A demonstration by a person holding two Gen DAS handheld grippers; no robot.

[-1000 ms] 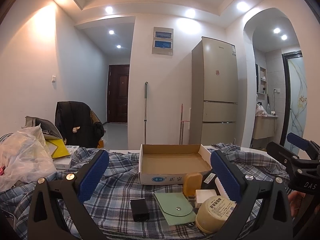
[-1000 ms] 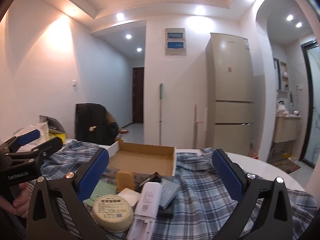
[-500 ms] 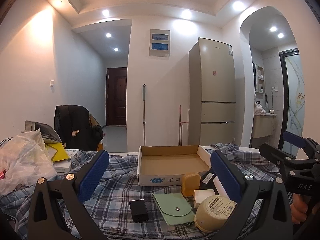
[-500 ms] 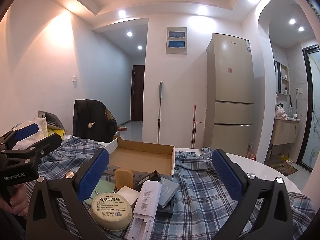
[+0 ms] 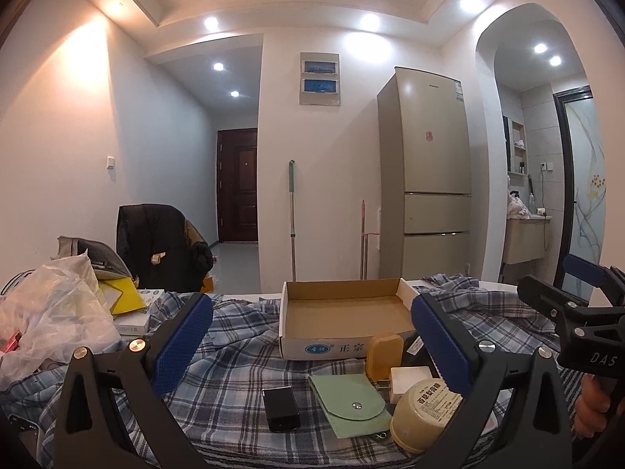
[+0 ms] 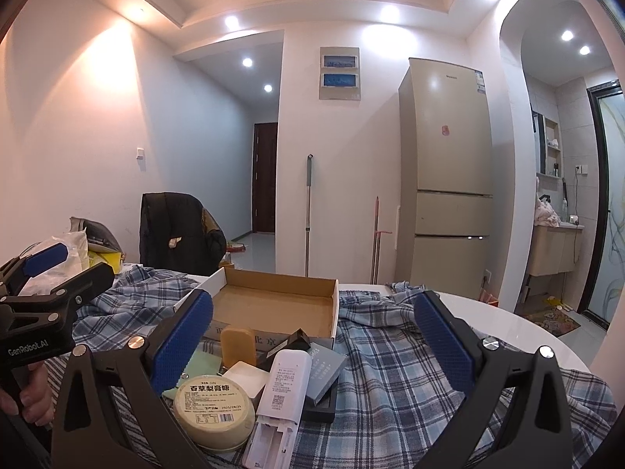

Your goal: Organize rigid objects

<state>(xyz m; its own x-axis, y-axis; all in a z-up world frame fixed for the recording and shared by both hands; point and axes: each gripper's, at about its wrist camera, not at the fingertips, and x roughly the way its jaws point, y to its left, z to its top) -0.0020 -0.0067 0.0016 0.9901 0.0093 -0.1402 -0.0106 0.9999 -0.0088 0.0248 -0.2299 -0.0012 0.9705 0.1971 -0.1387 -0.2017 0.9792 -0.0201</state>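
While both grippers hang above the plaid cloth (image 5: 234, 371), the left gripper (image 5: 308, 336) and right gripper (image 6: 312, 332) show ribbed blue pads spread wide, gripping nothing. One shallow cardboard box (image 5: 343, 312) sits mid-frame, its brown floor bare. Below it, lower centre, lie one round cream tin (image 6: 213, 410), one flat green snap pouch (image 5: 347, 398), one black block (image 5: 280, 408), one amber rounded piece (image 6: 238, 346), one white oblong device (image 6: 281, 398).

Plaid woven cloth (image 5: 234, 383) covers the glossy white table (image 6: 508, 336); the cardboard box (image 5: 343, 312) looks matt, the round tin (image 6: 213, 410) smooth.
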